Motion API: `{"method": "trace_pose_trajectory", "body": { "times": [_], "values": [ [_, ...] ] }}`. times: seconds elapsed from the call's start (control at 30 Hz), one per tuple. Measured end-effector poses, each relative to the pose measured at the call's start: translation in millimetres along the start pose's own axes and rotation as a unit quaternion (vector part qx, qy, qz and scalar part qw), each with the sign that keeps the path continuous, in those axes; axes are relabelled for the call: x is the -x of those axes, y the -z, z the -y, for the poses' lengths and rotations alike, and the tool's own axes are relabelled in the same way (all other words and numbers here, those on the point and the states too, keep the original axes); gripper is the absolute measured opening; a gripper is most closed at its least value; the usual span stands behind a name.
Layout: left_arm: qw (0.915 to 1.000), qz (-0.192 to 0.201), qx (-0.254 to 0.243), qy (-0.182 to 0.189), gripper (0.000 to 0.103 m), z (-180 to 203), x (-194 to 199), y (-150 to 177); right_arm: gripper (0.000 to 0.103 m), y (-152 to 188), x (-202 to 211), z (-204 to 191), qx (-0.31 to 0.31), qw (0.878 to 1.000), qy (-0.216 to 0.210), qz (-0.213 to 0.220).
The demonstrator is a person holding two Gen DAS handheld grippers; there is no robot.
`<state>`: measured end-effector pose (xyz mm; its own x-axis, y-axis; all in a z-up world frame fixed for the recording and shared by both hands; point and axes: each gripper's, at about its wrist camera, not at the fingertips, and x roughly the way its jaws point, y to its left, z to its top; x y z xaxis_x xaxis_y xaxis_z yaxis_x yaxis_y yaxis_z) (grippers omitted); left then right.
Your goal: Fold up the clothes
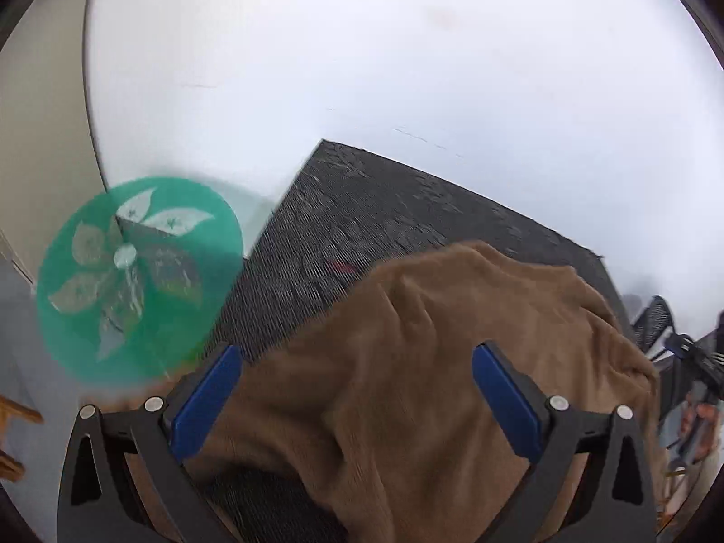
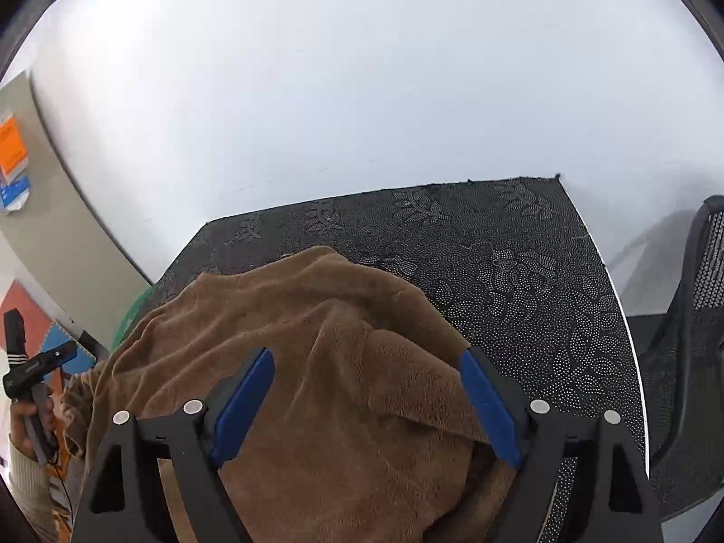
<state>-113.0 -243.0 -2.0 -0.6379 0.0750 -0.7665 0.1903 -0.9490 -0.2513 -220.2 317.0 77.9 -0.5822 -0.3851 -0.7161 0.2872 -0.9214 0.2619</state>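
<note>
no lettering or number reads clearly anywhere. the round green translucent disc [image 1: 135, 278] at the left carries a white five-petal flower emblem; the orange paper label [image 2: 10, 145] on the far-left wall is too blurred to read.

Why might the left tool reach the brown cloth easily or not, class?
Probably yes: the left tool is open, the brown cloth lies directly below and ahead on the black mat, and nothing sits between them.

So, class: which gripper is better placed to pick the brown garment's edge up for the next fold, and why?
Probably the right gripper: open, and the brown garment has an edge running by its right finger on the black mat. The left gripper, also open, faces only rumpled cloth.
</note>
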Motion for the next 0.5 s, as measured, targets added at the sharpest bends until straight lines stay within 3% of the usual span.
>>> {"method": "trace_pose_trajectory", "body": {
  "times": [0.13,0.2,0.3,0.4,0.5],
  "values": [
    [0.9967,-0.055,-0.058,-0.016,0.096,-1.2,-55.5,-26.3,0.086,-8.0,-12.5,0.3,0.016,1.000,0.016,-0.019],
    [0.9919,-0.076,-0.096,-0.031,0.082,3.4,-80.3,-32.3,0.086,-10.8,-18.1,2.0,0.022,0.999,0.027,-0.026],
    [0.9841,-0.102,-0.143,-0.028,0.071,12.5,-109.3,-33.3,0.086,-12.1,-27.3,5.8,0.022,0.999,0.027,-0.033],
    [0.9776,-0.111,-0.177,-0.027,0.071,22.3,-129.0,-32.6,0.086,-11.6,-39.1,7.8,0.024,0.999,0.024,-0.041],
    [0.9777,-0.104,-0.181,-0.016,0.073,23.7,-135.5,-35.6,0.086,-12.2,-53.3,7.4,0.036,0.998,0.034,-0.048]
  ]
}}
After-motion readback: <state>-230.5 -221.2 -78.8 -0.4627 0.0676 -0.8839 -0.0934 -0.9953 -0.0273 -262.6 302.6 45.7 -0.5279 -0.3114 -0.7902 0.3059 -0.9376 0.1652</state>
